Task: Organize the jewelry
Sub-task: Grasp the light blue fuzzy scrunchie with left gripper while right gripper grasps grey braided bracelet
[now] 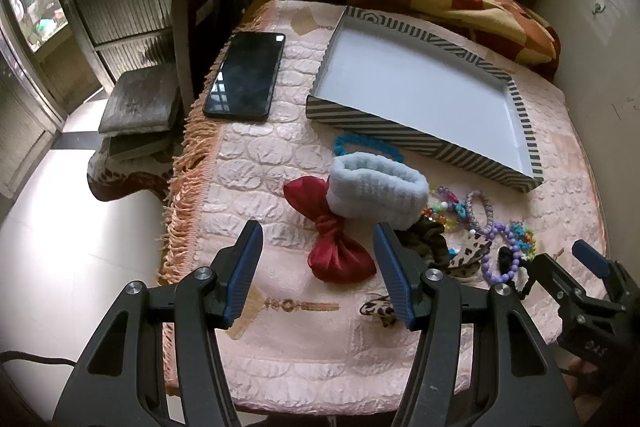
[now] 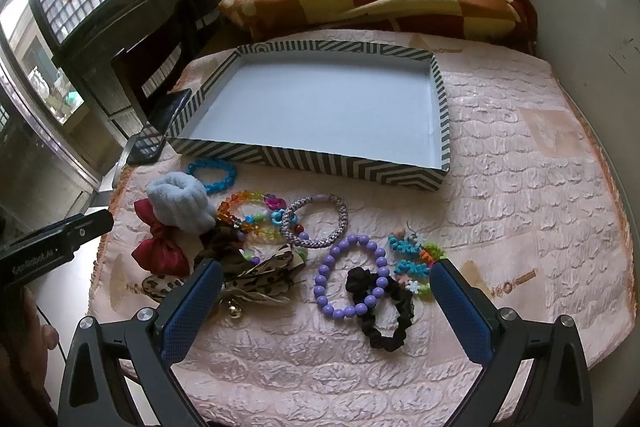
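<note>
Left wrist view — left gripper (image 1: 318, 269): blue-padded fingers (image 1: 242, 267) spread wide, holding nothing, poised above the red satin fabric bow (image 1: 334, 247). Just beyond the bow, a pale blue fluffy wristband (image 1: 376, 193) stands on edge. A shallow rectangular tray with black-and-white striped walls (image 1: 372, 129) lies far right on the pink quilted surface (image 1: 256, 171); its grey floor is bare, so sorting has probably not begun. A black smartphone (image 1: 246, 75) lies far left, clear of the work.

Right wrist view — right gripper (image 2: 326, 301): fingers wide, empty, straddling a lilac round-bead bracelet (image 2: 320, 279) overlapped by a black fabric scrunchie (image 2: 394, 331). Loose pieces are heaped near the tray's near wall, likely for short carries: a turquoise bead bracelet (image 2: 212, 175), a grey-and-purple woven cord bangle (image 2: 340, 223), a leopard-print ribbon bow (image 2: 264, 279).
</note>
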Action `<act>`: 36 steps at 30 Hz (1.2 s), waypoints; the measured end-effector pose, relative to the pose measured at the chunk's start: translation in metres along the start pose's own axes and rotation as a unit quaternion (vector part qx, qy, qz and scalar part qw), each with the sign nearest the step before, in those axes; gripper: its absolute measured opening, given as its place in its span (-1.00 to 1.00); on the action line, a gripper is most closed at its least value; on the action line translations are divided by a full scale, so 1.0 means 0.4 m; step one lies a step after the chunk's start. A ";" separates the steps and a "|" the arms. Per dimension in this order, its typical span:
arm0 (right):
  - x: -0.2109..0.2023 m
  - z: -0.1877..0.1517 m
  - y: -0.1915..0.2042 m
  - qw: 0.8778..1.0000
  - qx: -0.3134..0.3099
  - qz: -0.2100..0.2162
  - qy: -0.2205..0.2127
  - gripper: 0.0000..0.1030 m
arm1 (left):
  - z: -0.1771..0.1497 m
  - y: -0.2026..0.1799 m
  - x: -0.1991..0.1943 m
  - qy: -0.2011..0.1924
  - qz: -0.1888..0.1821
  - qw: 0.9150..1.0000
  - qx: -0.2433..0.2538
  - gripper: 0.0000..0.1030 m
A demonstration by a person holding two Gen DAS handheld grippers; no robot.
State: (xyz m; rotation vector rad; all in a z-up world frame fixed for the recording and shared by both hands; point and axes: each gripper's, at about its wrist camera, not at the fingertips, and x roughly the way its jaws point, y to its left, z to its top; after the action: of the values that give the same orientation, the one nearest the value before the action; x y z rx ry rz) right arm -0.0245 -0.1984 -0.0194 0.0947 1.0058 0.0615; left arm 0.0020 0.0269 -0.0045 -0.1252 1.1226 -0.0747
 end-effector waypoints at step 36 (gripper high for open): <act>0.186 0.080 -0.066 0.998 -0.015 0.030 0.061 0.49 | 0.118 -0.028 0.129 0.071 -0.022 0.996 -0.052 0.33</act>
State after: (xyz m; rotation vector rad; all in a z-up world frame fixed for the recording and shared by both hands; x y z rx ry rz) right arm 0.0423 -0.2193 -0.0677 0.0952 1.1237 0.1386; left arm 0.0667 0.0125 -0.0288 -0.2410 1.2669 -0.0641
